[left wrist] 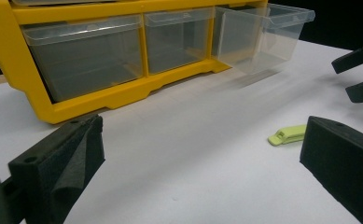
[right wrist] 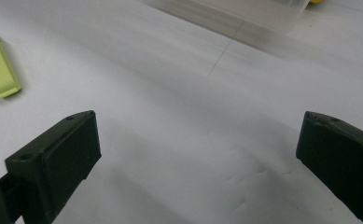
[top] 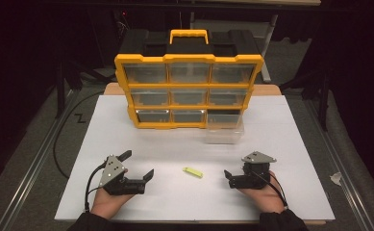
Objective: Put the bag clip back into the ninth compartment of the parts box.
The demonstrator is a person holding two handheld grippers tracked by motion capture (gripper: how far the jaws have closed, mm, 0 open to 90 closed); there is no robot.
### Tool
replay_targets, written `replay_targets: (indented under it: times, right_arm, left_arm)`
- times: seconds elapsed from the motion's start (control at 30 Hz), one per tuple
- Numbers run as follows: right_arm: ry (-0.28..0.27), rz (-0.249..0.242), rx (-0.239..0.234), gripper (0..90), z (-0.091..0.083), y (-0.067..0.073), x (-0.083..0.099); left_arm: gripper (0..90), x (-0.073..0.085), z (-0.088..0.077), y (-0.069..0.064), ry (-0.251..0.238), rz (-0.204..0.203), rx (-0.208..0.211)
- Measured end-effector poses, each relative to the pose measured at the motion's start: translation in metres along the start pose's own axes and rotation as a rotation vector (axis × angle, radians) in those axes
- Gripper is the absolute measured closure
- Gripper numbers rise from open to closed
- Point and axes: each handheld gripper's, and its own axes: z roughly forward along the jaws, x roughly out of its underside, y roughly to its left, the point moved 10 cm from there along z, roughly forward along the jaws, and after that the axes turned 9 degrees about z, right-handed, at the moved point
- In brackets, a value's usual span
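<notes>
High view: left gripper [top: 139, 166] and right gripper [top: 229, 177] both rest low on the white table sheet [top: 290, 144], jaws spread wide, nothing held; the small yellow-green clip [top: 193, 172] lies flat btwn them, apart from both, a bit nearer the right one. Behind it the yellow organizer [top: 188, 91] has its bottom-right clear drawer [top: 224, 129] pulled out onto the sheet, so that's prob. the drop spot. Left gripper view: jaws wide apart, clip [left wrist: 288, 135] just beside the right-hand jaw, lying lengthwise; drawer [left wrist: 263, 37] looks empty, sticking out of its slot. Right gripper view: jaws wide too, clip [right wrist: 0, 65] off to the upper left, not btwn the jaws; drawer wall [right wrist: 244, 16] at the top edge. Judgement: pick w/ whichever gripper lines up first — swing it so the clip sits centred btwn the pads, come down flat to the sheet since the clip is thin, pinch across its narrow width, not end to end, then lift clear of the drawer rim before dropping.
</notes>
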Motion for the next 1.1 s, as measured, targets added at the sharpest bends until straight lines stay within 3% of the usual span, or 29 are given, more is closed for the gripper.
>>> replay_targets:
  times: [0.2,0.63,1.1]
  right_arm:
    - [0.014,-0.011,-0.01,1.0,0.001,0.002,0.002]
    - [0.043,-0.077,-0.098,1.0,0.004,0.021,0.005]
    - [0.047,-0.121,-0.152,1.1,0.006,0.038,0.005]
  left_arm:
    - [0.2,0.0,0.0,0.0,0.0,0.0,0.0]
    - [0.2,-0.001,-0.001,0.0,-0.005,0.0,0.0]
    - [0.2,-0.002,-0.002,0.0,-0.009,0.002,0.001]
